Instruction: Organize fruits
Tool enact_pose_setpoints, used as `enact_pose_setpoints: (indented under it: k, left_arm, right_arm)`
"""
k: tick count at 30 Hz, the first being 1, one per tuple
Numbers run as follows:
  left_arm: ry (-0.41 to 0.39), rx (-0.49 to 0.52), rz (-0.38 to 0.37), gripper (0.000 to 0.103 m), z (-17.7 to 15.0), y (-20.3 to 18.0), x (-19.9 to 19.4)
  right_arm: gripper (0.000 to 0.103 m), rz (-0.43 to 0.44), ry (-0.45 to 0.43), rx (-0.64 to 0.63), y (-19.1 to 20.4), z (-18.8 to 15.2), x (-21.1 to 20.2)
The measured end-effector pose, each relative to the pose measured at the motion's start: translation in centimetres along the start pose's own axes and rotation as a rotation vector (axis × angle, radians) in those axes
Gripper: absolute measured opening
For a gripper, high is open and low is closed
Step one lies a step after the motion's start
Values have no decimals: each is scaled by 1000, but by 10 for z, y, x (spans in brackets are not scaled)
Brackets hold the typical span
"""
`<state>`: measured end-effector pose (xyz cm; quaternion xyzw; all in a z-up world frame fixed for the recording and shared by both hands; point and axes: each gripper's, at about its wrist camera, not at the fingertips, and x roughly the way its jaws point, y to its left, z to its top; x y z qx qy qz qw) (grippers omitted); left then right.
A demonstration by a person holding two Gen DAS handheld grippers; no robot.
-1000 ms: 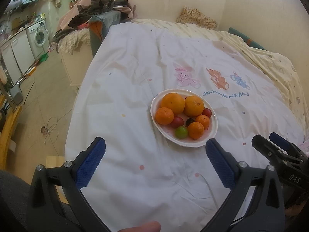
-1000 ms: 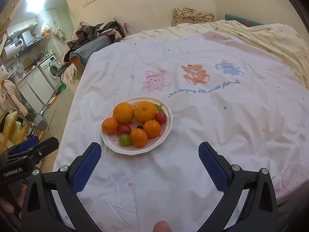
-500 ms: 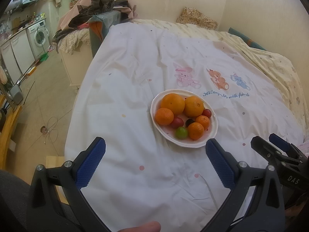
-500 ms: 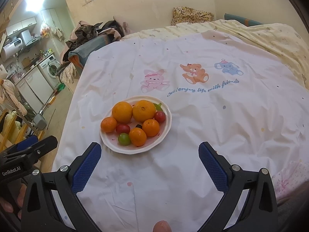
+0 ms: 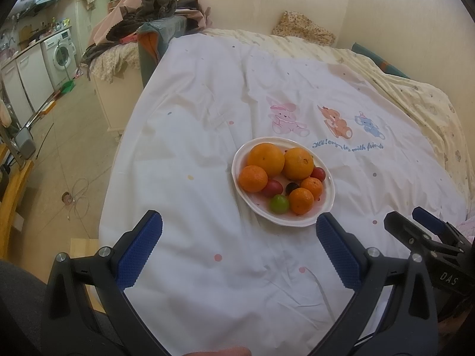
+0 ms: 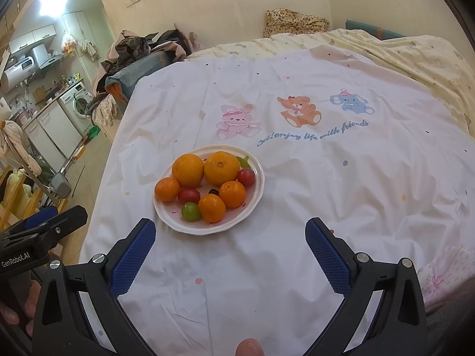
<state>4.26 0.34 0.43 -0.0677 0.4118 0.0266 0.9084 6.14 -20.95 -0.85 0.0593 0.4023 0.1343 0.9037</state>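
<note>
A white oval plate sits on the white printed bedsheet and holds two large oranges, three small mandarins, red cherry tomatoes, a green one and a dark grape. It also shows in the right wrist view. My left gripper is open and empty, just short of the plate. My right gripper is open and empty, the plate ahead on its left.
The bed's left edge drops to a tiled floor with a cable. A pile of clothes lies beyond the sheet. A yellow quilt lies at the far right. A washing machine stands at the far left.
Both grippers have crept a little nearer to the plate. Both stay open and empty. The fruit has not moved.
</note>
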Motion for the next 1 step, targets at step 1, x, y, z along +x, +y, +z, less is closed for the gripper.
enact_pose_setpoints:
  k: [1]
  left_arm:
    - [0,1,-3,102,0,0,0]
  right_arm:
    - [103,0,0,0,-1,0,0]
